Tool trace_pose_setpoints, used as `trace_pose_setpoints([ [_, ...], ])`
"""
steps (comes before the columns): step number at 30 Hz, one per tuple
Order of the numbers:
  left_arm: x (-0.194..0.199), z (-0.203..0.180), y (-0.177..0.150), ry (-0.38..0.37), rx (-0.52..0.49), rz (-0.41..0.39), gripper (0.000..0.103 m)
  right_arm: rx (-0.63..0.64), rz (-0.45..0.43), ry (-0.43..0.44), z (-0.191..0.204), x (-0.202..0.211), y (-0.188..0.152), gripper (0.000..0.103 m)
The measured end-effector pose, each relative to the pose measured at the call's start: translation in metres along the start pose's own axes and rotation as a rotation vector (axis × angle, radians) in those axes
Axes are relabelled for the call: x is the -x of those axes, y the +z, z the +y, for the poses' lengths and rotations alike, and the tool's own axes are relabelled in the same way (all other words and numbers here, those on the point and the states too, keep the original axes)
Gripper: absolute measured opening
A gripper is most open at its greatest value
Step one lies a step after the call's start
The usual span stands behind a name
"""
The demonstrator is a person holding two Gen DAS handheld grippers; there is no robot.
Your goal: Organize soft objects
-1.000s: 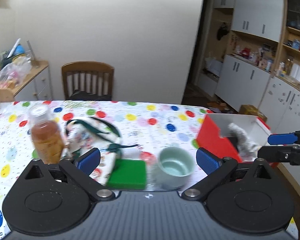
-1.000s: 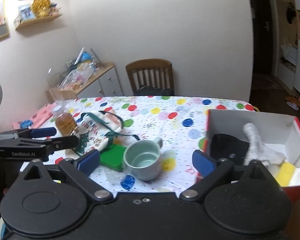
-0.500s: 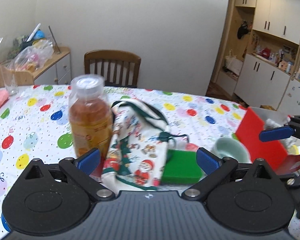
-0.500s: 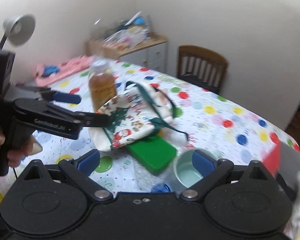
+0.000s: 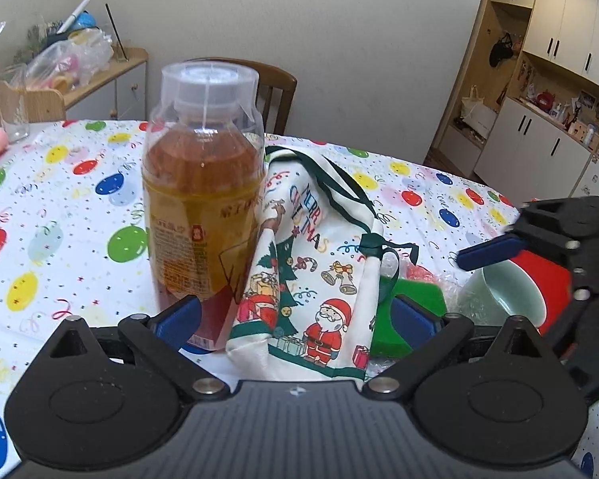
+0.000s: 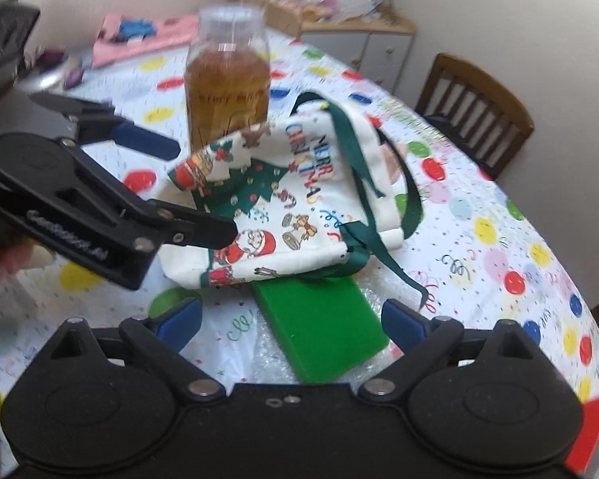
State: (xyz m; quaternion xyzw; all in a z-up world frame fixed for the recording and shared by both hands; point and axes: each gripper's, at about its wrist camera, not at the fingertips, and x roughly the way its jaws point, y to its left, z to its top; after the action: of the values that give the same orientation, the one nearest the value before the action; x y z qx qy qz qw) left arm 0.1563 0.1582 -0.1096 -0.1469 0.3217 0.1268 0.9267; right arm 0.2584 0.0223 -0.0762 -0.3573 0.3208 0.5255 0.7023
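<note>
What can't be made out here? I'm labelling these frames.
- Green rectangular sponge, left wrist view: mostly hidden behind the Christmas-print cloth bag.
- Pale green ceramic mug, left wrist view: partly covered by the right gripper.
- Amber drink bottle, right wrist view: label blurred.

Two low, close wrist views, both sharing Christmas bag [image 5: 315,279] and bottle [image 6: 227,92]

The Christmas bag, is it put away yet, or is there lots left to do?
Not yet. The Christmas bag lies on the table beside the bottle, partly over the green sponge. Both the left gripper and the right gripper are open and empty, close to it. Grabbing and storing it remain.
</note>
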Motion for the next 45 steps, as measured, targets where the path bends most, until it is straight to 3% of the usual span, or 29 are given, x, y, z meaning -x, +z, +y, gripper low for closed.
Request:
trace_pose_setpoints([
  [5,-0.011,0.003,-0.001,-0.028,0.024,0.028,0.093,0.047,0.097,0.016,-0.008,-0.027,0.009,0.095],
  [17,-0.025,0.004,-0.007,-0.033,0.072,0.075,0.061,0.084,0.206,0.029,-0.019,-0.065,0.019,0.088],
  [19,-0.026,0.004,-0.008,-0.026,0.079,0.079,0.047,0.082,0.212,0.031,-0.019,-0.067,0.018,0.082],
  [26,-0.026,0.003,-0.007,0.012,0.064,0.09,0.024,0.076,0.193,0.002,-0.015,-0.063,0.013,0.075],
  [34,-0.01,-0.007,-0.001,0.03,0.017,0.028,0.017,0.023,0.117,-0.07,-0.001,-0.05,0.004,0.07],
  [45,0.038,-0.024,0.023,-0.028,-0.018,-0.096,0.015,-0.064,0.004,-0.125,0.003,0.002,0.002,0.068],
])
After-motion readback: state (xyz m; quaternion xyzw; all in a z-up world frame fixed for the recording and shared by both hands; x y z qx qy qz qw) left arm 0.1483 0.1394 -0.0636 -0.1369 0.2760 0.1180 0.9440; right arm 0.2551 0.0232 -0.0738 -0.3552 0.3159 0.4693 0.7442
